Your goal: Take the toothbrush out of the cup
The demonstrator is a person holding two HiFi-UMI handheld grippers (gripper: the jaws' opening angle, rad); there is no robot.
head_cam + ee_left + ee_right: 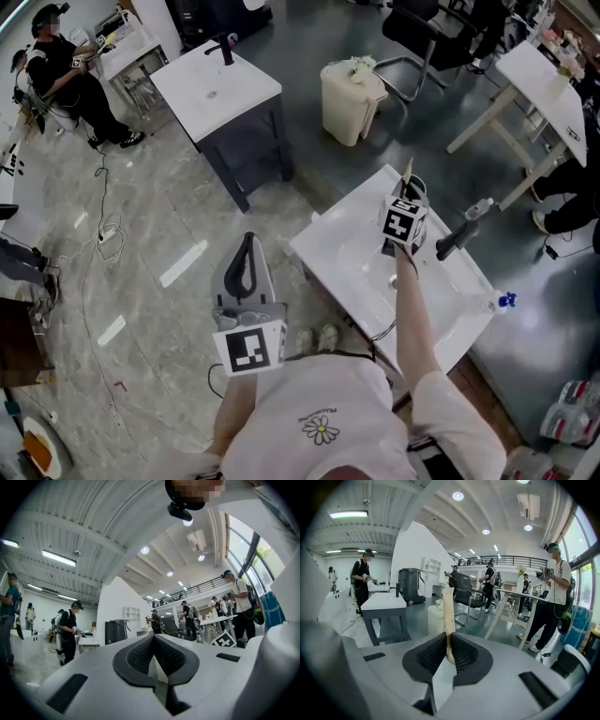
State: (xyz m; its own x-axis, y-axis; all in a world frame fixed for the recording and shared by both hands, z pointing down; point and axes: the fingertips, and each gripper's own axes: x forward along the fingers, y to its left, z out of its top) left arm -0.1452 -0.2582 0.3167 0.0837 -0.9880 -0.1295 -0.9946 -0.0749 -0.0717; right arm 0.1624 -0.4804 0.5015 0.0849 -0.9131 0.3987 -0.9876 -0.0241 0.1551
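A tan toothbrush (409, 171) stands upright in a dark cup (415, 188) at the back of the white sink counter (342, 239). My right gripper (407, 197) reaches over the basin to it. In the right gripper view the black pads (464, 654) press on the toothbrush handle (449, 616) from both sides, and the right gripper (449, 651) is shut on it. The cup is hidden there. My left gripper (247, 239) hangs over the floor, left of the counter and close to my body, shut with nothing in it. The left gripper (153, 639) looks level across the room.
A black faucet (457, 240) rises at the counter's right side, and a bottle with a blue cap (502, 302) lies at its near right edge. A white bin (349, 101) and a second sink table (216, 89) stand beyond. Other people work around the room.
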